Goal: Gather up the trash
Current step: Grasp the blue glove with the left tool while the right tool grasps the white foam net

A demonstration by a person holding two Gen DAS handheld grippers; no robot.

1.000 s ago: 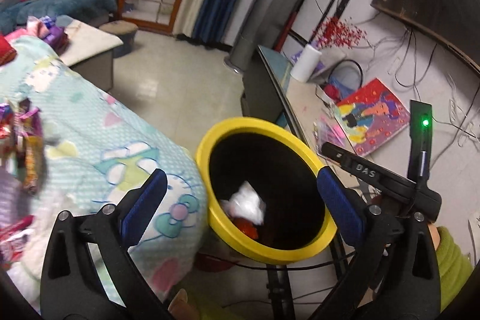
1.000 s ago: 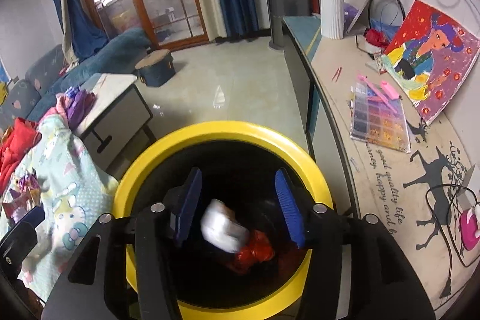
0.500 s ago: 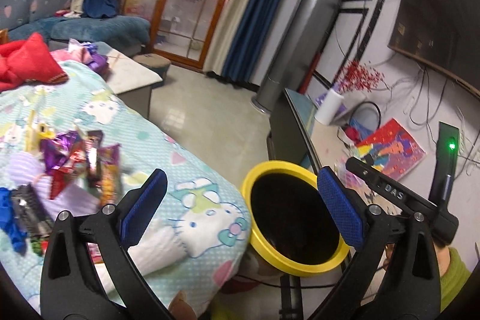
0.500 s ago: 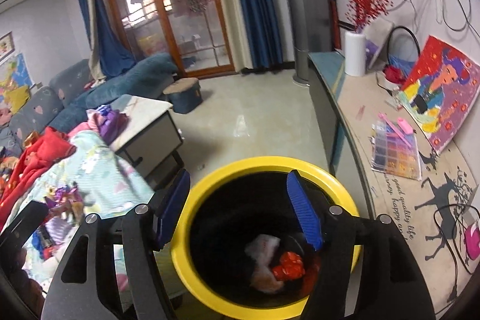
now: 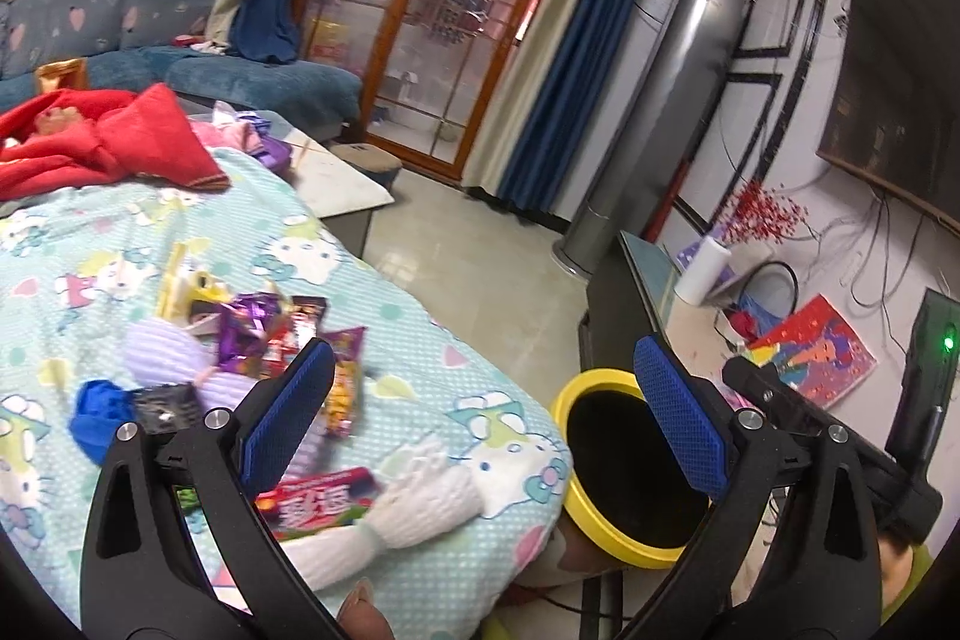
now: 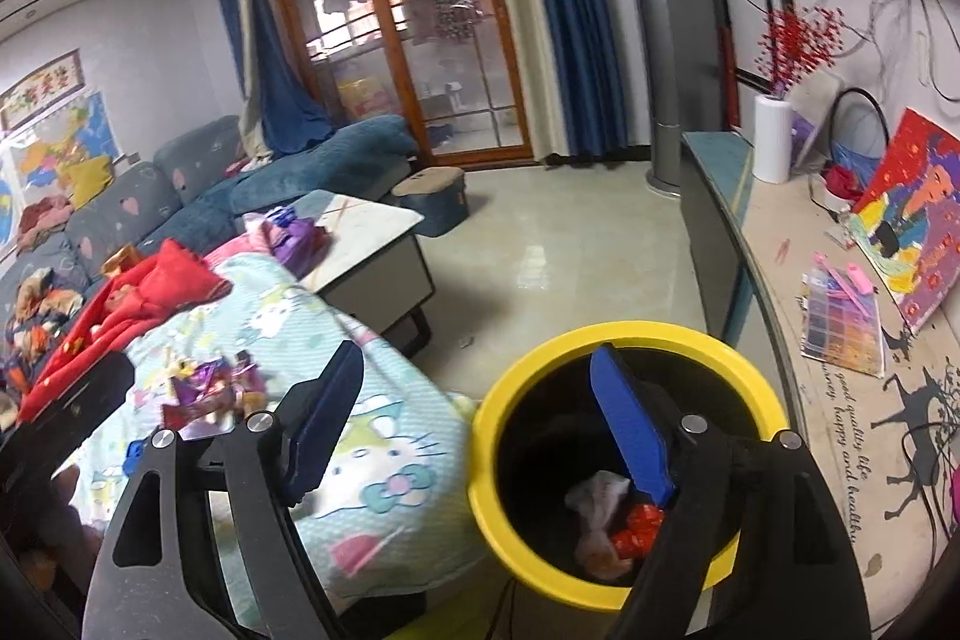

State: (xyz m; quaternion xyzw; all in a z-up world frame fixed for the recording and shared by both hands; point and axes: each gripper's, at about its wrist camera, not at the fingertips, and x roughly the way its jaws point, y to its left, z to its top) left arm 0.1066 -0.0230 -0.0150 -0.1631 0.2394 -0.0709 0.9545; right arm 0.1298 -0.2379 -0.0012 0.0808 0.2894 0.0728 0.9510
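Yellow bin [image 6: 624,340] lower now; right hand-held gripper [image 6: 474,424] opening.

Wrappers [image 5: 282,334] on blanket [image 5: 420,340], bin [image 6: 498,400] right.

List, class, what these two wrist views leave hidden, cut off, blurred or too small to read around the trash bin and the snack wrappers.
- Yellow trash bin, left wrist view: inside is black shadow, contents unseen; one tool finger covers its rim.
- White crumpled trash, right wrist view: partly behind a blue finger.
- Snack wrappers, left wrist view: motion-blurred, print unreadable.
- Red packet: partly behind the other finger.
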